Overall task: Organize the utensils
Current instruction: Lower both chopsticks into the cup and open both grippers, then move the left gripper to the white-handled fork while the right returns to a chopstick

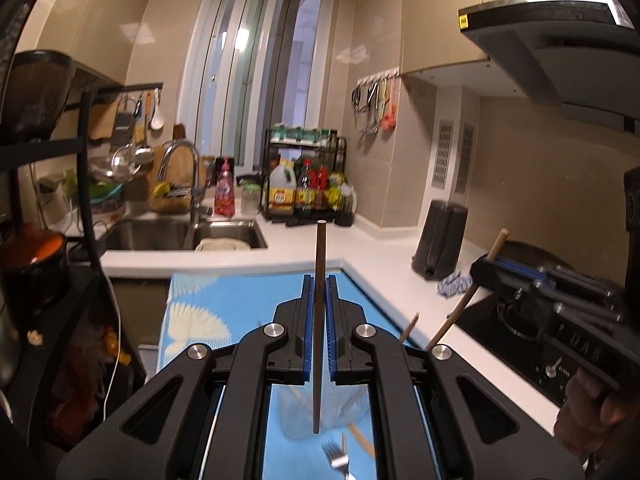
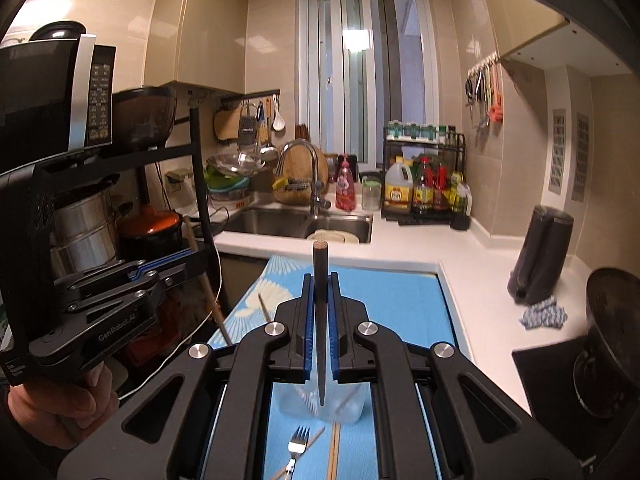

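My left gripper [image 1: 319, 288] is shut on a dark brown chopstick [image 1: 319, 320] held upright, its lower tip above a clear plastic cup [image 1: 324, 410] on the blue mat. My right gripper [image 2: 320, 288] is shut on another dark chopstick [image 2: 321, 320], its pointed tip over the same clear cup [image 2: 320, 402]. A metal fork [image 2: 297, 446] and light wooden chopsticks [image 2: 334, 454] lie on the mat in front of the cup. The right gripper also shows at the right of the left wrist view [image 1: 486, 266], the left gripper at the left of the right wrist view [image 2: 200, 254].
The blue patterned mat [image 2: 392, 300] covers a surface beside a white counter [image 2: 480, 292]. A sink [image 2: 296, 222], faucet, condiment rack [image 2: 424, 184], dark kettle [image 2: 542, 256], blue cloth [image 2: 544, 314] and stove [image 1: 516, 320] lie around. A black shelf with pots stands at the left [image 2: 100, 220].
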`<action>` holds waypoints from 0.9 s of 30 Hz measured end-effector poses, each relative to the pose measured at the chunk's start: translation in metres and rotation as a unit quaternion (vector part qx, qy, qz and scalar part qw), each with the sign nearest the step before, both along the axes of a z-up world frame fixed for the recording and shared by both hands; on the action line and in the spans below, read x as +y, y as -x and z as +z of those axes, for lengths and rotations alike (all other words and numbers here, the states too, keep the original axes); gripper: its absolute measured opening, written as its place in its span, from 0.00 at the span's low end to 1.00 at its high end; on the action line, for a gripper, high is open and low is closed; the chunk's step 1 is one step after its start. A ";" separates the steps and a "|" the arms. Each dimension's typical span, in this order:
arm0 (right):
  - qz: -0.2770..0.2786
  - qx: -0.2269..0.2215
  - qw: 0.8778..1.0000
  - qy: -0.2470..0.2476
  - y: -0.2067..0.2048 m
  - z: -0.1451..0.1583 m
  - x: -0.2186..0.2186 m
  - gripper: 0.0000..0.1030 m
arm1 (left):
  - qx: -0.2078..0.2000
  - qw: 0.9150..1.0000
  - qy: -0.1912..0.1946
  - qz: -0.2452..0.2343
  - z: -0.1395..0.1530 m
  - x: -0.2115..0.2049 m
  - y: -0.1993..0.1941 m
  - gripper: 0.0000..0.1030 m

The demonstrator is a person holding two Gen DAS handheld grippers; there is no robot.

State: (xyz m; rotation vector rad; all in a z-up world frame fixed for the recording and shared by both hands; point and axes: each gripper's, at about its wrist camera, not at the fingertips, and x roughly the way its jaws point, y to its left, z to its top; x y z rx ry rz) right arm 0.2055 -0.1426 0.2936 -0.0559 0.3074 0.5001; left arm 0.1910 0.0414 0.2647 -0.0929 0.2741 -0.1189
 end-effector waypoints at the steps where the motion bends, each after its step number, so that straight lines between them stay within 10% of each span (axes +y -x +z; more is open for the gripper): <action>1: 0.002 -0.004 1.000 -0.004 -0.004 0.003 0.001 0.06 | -0.005 1.000 -0.001 -0.002 0.005 -0.002 -0.007 0.05; 8: -0.010 -0.020 1.000 -0.011 -0.040 0.000 0.008 0.06 | -0.011 1.000 -0.012 -0.006 -0.002 -0.011 -0.052 0.05; 16: -0.012 0.027 1.000 -0.003 -0.074 -0.071 0.009 0.06 | 0.036 0.998 -0.038 -0.028 -0.070 -0.020 -0.085 0.06; 27: -0.005 0.058 0.998 0.004 -0.030 -0.084 -0.023 0.18 | 0.027 0.997 -0.027 -0.065 -0.064 -0.021 -0.028 0.07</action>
